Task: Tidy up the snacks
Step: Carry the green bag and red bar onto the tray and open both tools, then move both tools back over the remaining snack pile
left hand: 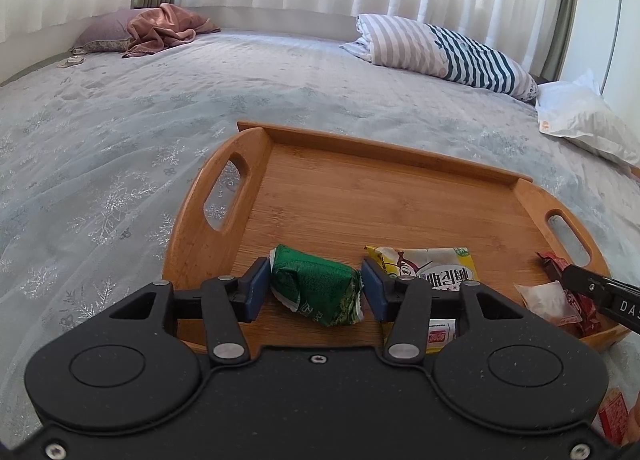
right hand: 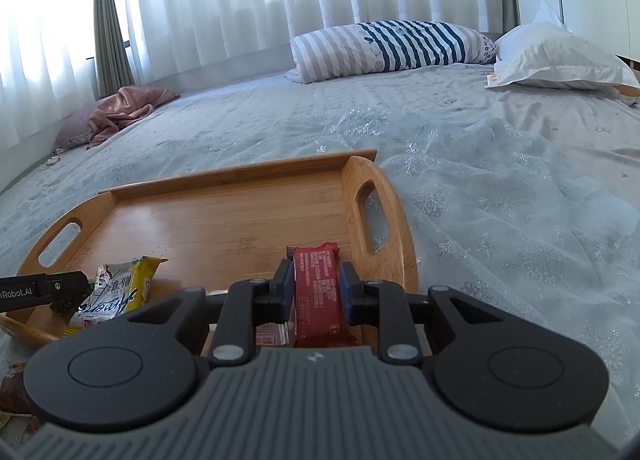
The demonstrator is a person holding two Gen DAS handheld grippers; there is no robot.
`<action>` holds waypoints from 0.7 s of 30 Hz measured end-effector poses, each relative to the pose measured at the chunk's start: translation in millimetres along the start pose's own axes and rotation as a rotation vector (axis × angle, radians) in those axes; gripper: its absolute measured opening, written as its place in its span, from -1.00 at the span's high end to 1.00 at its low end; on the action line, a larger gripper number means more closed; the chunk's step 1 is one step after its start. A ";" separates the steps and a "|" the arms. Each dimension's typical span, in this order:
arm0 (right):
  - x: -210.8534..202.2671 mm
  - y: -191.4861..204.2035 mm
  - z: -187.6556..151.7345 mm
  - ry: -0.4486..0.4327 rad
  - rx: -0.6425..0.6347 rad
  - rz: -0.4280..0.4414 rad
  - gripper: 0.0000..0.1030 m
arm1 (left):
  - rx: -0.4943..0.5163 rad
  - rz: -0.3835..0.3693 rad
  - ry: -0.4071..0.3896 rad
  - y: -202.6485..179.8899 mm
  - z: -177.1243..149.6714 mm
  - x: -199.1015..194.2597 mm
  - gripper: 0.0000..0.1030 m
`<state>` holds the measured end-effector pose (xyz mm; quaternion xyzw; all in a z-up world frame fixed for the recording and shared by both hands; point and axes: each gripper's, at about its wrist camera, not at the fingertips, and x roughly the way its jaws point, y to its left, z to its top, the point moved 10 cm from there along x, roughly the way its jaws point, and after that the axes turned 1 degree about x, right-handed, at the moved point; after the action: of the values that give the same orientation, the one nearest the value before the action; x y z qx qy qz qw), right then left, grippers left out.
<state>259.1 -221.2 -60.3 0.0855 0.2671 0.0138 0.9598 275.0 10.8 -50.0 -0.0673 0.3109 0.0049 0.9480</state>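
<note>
Your left gripper (left hand: 316, 286) has the green snack packet (left hand: 316, 285) sitting between its blue pads over the near part of the wooden tray (left hand: 360, 196). The left pad touches the wrapper, and a thin gap shows by the right pad, so the jaws look parted around it rather than clamped. The packet appears to rest on the tray floor. If you are setting it down here, widen the jaws further until both pads stand clear of the crinkled ends, then draw back along the line of the fingers so you do not drag the wrapper with you.

Just beyond your right pad lies the yellow-and-white packet (left hand: 426, 266); keep the green one from sliding onto it as you withdraw.

Your right gripper (right hand: 316, 284) is clamped on the red snack bar (right hand: 316, 284), which stands on edge between the pads with its far end poking out past the fingertips. It hangs over the tray's near right corner, close to the handle cutout (right hand: 372, 216). A small clear packet (left hand: 546, 298) lies just under and behind these jaws. Lower the bar until its long edge is close to the wood before you ease the grip, and aim for bare wood ahead of the fingertips rather than on that clear packet.
</note>
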 end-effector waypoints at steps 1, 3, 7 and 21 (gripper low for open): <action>-0.1 0.2 0.0 0.000 0.000 0.000 0.40 | -0.002 -0.002 0.000 -0.1 0.0 0.0 0.02; -0.2 0.4 0.1 -0.001 -0.001 0.000 0.34 | -0.006 -0.002 0.002 -0.1 -0.2 0.0 -0.01; -2.4 0.0 1.5 -0.008 -0.005 -0.002 0.33 | -0.006 0.000 0.004 0.8 -0.5 -1.1 -0.17; -30.4 6.2 7.6 -0.042 -0.027 0.028 -0.15 | 0.004 -0.020 -0.034 5.0 2.1 -28.8 -0.86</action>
<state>237.0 -218.5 -37.3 0.0764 0.2454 0.0289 0.9660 252.8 17.0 -31.9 -0.0684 0.2943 -0.0038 0.9532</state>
